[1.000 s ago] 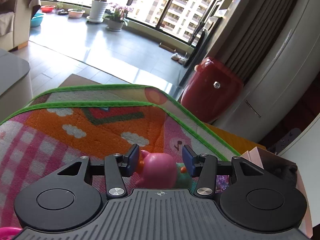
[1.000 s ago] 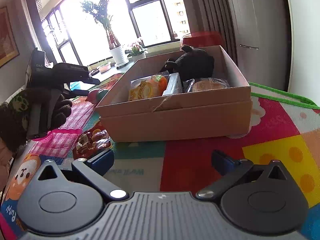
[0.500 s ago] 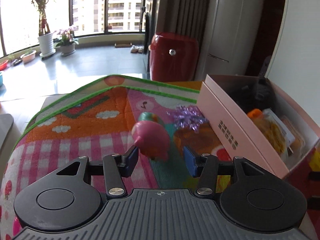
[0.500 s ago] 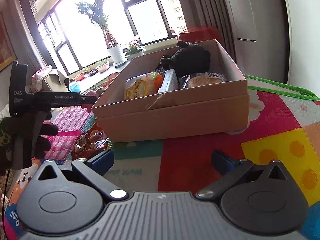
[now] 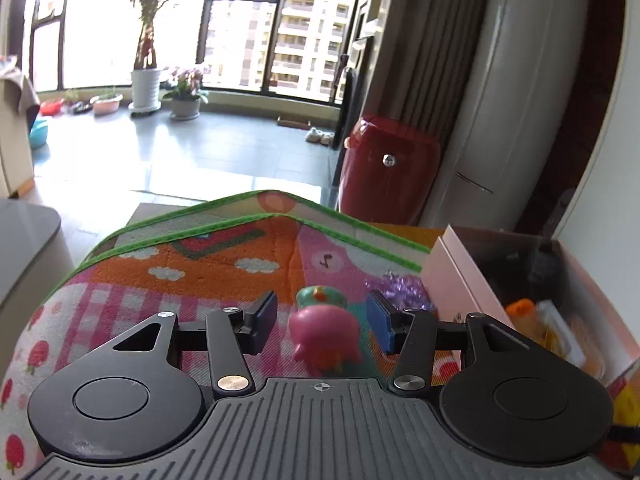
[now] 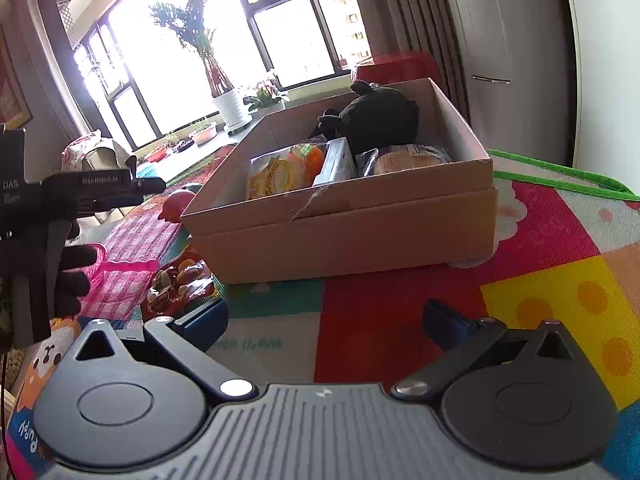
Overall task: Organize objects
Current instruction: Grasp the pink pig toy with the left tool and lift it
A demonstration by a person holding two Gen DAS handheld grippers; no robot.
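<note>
A pink pig toy with a teal body [image 5: 325, 332] lies on the colourful play mat [image 5: 180, 280]. My left gripper [image 5: 322, 322] is open, its blue pads on either side of the toy with gaps on both sides. The toy also shows in the right wrist view [image 6: 180, 204], beside the cardboard box [image 6: 352, 224]. The box holds a black plush [image 6: 380, 118], snack packets [image 6: 280, 174] and a wrapped bun. My right gripper [image 6: 324, 320] is open and empty, low over the mat in front of the box. The left gripper [image 6: 96, 192] shows at the left of that view.
A purple foil bow [image 5: 404, 290] lies by the box's wall [image 5: 460, 280]. A chocolate packet [image 6: 180, 284] and a pink net item [image 6: 120, 272] lie left of the box. A red cabinet [image 5: 388, 168] and white cupboard stand beyond the mat's edge.
My left gripper has swung and come down around the pig toy, which now sits further back between the pads. My right gripper has hardly moved.
</note>
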